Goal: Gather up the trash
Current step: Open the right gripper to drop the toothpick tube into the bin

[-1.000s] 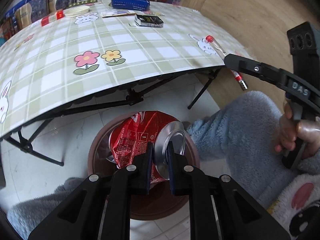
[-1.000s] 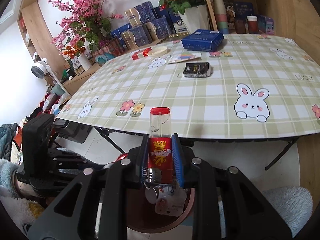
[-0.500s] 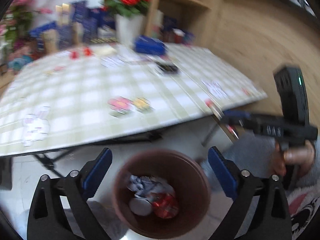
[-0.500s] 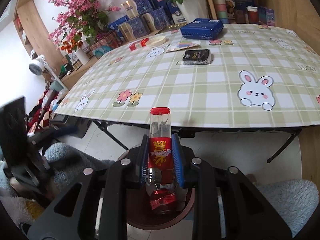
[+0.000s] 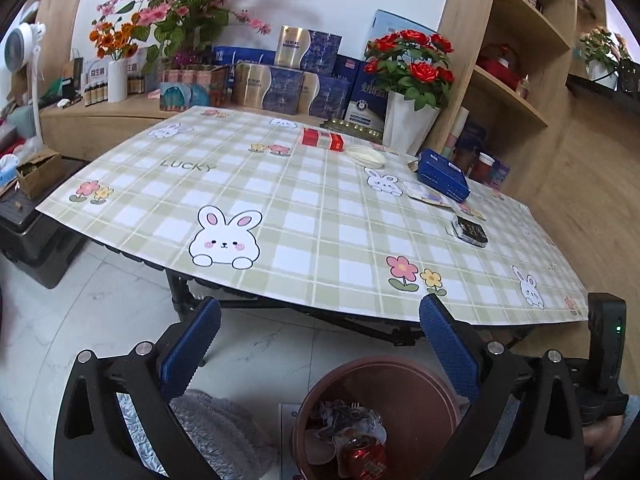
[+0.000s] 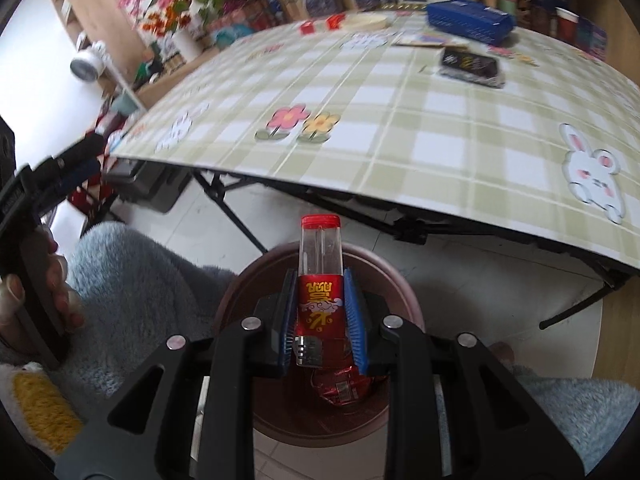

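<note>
My left gripper [image 5: 319, 308] stands wide open with nothing between its blue pads, above the near side of the brown trash bin [image 5: 380, 364]. A crushed red can [image 5: 362, 456] lies in the bin among crumpled paper. My right gripper [image 6: 319, 280] is shut on a lighter [image 6: 320, 248] with a clear body, a red label and a red end. It holds the lighter pointing down over the bin [image 6: 400, 280], where the red can [image 6: 340, 388] shows below the pads. In the right wrist view the left gripper [image 6: 48, 168] is at the far left, in a person's hand.
The folding table [image 5: 320, 208] with a green checked cloth stands just behind the bin. It carries a black packet [image 5: 470, 232], a blue box [image 5: 442, 174], a red box [image 5: 322, 138] and a white roll [image 5: 366, 156]. Fluffy grey sleeves flank the bin. Shelves and flowers line the back.
The left gripper opened and let the red can fall into the bin, then rose and tilted up toward the table. The right gripper carried the lighter down over the bin.
</note>
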`<control>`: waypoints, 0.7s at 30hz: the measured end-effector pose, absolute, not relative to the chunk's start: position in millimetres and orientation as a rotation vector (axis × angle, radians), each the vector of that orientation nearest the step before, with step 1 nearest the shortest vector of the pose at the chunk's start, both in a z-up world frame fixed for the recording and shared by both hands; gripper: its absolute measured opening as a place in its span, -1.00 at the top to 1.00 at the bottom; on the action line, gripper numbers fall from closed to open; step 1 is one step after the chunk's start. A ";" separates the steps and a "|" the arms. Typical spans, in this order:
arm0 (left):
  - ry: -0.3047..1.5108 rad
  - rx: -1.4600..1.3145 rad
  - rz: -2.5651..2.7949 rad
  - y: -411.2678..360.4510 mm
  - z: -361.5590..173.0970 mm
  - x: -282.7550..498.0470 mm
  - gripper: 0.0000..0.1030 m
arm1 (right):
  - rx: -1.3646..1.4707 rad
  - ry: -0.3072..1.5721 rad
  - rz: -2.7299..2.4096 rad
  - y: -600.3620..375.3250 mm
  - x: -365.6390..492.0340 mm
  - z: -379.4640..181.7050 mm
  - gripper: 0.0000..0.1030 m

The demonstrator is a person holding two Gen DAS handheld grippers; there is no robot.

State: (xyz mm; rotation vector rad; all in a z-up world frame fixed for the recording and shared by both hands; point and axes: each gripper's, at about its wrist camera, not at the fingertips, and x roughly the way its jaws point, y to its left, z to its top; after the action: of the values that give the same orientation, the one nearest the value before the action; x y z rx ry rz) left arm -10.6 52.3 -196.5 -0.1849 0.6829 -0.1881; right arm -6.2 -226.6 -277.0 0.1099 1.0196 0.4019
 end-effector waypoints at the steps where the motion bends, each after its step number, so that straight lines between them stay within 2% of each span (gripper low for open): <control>1: 0.690 -0.179 -0.183 52.2 -197.1 -11.8 -0.88 | 0.105 1.022 0.407 -222.2 -5.1 -279.5 0.49; 14: 0.755 -0.156 -0.215 42.7 -211.6 -2.3 -0.88 | 0.028 0.997 0.453 -198.0 4.9 -289.6 0.48; 17: 0.753 -0.142 -0.220 39.9 -211.6 -3.4 -0.88 | 0.066 0.956 0.480 -196.8 4.9 -281.3 0.26; 18: 0.755 -0.141 -0.219 39.5 -211.8 -3.2 -0.88 | 0.076 0.943 0.484 -197.3 4.5 -278.3 0.00; 19: 0.758 -0.142 -0.218 39.6 -212.2 -2.8 -0.88 | 0.083 0.921 0.483 -198.1 3.1 -273.9 -0.16; 21: 0.764 -0.148 -0.213 41.1 -213.3 -1.6 -0.88 | 0.089 0.893 0.480 -200.5 0.4 -266.5 -0.20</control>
State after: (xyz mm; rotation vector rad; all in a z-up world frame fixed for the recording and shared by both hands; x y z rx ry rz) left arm -1.6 41.1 -213.3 -0.1477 0.7641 -0.2132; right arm 0.4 -200.5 -266.5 0.0886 0.8928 0.4801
